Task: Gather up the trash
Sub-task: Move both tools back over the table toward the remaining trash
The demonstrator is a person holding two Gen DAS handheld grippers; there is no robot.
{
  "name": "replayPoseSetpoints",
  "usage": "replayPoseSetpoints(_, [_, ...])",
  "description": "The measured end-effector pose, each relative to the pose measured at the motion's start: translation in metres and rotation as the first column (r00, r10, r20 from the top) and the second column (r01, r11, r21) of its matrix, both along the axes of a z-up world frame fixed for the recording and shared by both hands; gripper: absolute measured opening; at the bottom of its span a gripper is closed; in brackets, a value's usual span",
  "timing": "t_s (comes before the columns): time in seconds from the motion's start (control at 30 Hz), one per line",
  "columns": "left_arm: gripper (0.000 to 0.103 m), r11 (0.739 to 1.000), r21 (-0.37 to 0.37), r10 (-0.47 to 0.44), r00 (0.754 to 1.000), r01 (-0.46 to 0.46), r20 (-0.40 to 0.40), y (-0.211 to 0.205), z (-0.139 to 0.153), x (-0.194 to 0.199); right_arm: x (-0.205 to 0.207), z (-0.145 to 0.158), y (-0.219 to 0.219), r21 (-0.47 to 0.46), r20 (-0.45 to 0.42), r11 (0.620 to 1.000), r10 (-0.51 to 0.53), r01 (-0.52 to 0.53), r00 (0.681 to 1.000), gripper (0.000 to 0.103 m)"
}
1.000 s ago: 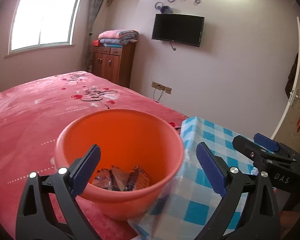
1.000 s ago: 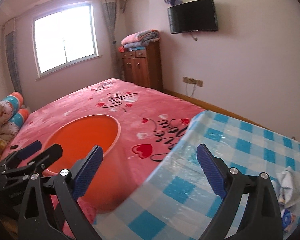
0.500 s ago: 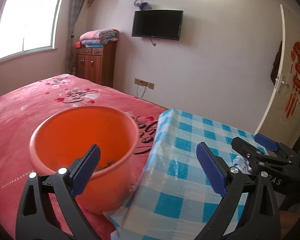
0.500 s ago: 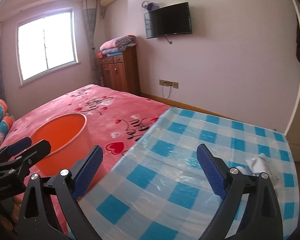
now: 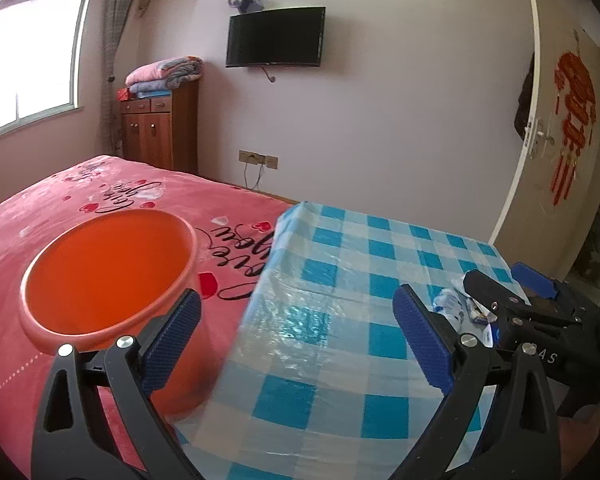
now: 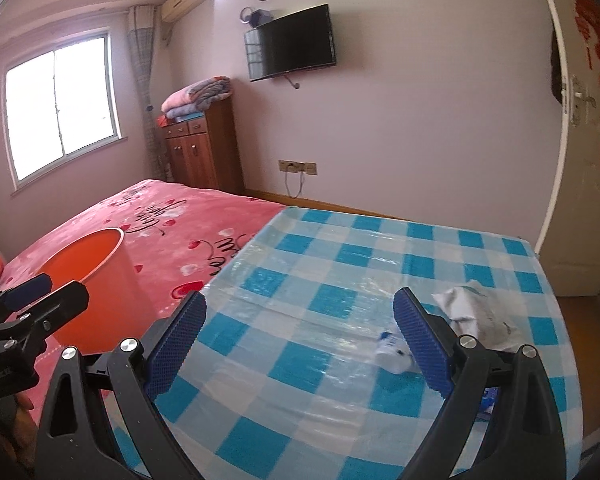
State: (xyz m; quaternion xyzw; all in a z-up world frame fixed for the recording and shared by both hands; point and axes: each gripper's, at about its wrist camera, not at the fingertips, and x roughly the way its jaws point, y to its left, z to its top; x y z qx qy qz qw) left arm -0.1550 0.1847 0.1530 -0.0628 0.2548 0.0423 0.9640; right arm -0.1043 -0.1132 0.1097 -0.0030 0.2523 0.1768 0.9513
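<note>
at the far left a bright window (image 6: 62, 110) lights the room, with a wooden cabinet (image 6: 202, 148) beside it carrying folded blankets (image 6: 198, 96). a pink bed (image 5: 40, 216) printed with hearts and script fills the left side. on it stands an orange bucket (image 5: 108, 276), upright, its rim just beside the edge of the counter (image 5: 340, 340); from these angles its bottom is hidden, so its contents cannot be told.

the left claw (image 5: 296, 344) hangs over the line where the bucket meets the counter, its blue-padded fingers (image 5: 172, 338) spread wide and nothing between them. in the right wrist view the same claw shows at the left border, near the bucket's side.

the counter wears a blue and white checked cloth under a clear, shiny plastic sheet. on the wall behind it hangs a dark tv (image 5: 275, 37) with a socket strip (image 6: 298, 167) lower down.

the right claw (image 6: 300, 342) is released too, fingers wide apart above the counter and empty. the trash lies toward the counter's right part: a small white and blue wrapper (image 6: 392, 352) sits just beside the inner face of the right finger, partly hidden behind it, and a crumpled white paper packet (image 6: 478, 314) lies a little beyond, near the counter's right edge. another blue scrap (image 6: 489, 400) peeks out behind the claw's right arm.

at the far right a door (image 5: 560, 168) bears a red paper ornament (image 5: 572, 116).
</note>
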Motion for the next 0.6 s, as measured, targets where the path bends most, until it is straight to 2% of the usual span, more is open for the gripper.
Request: replayPoseSetpoints(0.6, [0.097,0.994,0.062,-0.091,0.994,0.095,-0.064,-0.066,-0.016,0.022,0.005,-0.035,-0.066,-0.006,-0.023,0.993,-0.118,0.118,0.993,0.094])
